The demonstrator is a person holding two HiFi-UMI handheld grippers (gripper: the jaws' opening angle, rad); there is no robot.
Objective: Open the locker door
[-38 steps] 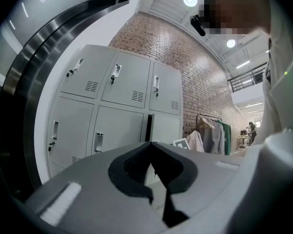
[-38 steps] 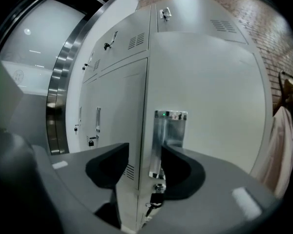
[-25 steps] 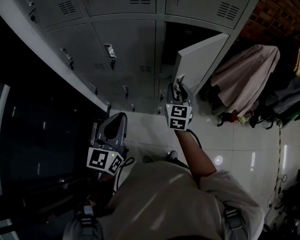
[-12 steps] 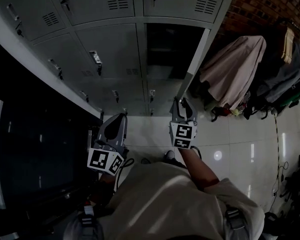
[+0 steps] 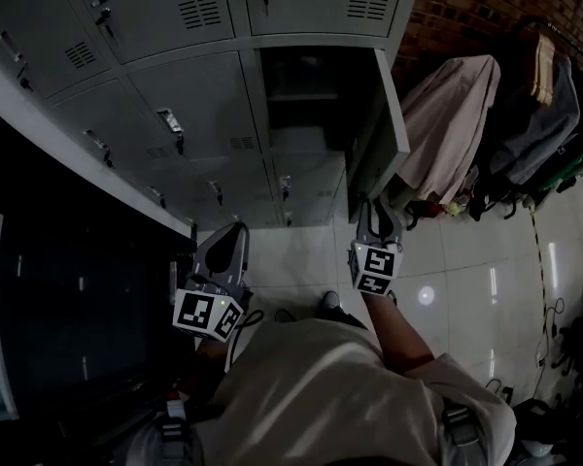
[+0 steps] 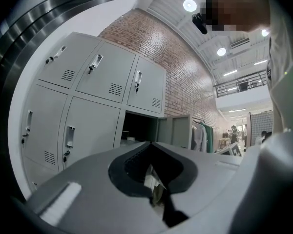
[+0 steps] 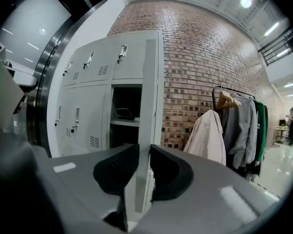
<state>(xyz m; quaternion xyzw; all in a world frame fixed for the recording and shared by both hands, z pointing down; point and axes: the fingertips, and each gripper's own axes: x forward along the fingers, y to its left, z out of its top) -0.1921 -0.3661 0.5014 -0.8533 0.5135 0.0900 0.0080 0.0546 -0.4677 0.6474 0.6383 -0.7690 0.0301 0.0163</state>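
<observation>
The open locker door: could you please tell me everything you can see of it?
The locker door is a plain pale grey panel, sheet metal by its look, in the bank's rightmost column. It stands upright, swung wide open, baring a dark compartment with a shelf. The right gripper has just been closing its fingers, which pinch the door's free edge. Nothing else touches it.

Glossy pale tile floor (image 5: 466, 260), lower right of head view. On it: grey locker bank (image 5: 175, 115) upper left, rack of coats (image 5: 447, 115) upper right, shoe (image 5: 332, 302) centre. Shelf (image 7: 123, 124) in open locker: dark looped item (image 7: 124, 113), can't ID.
</observation>
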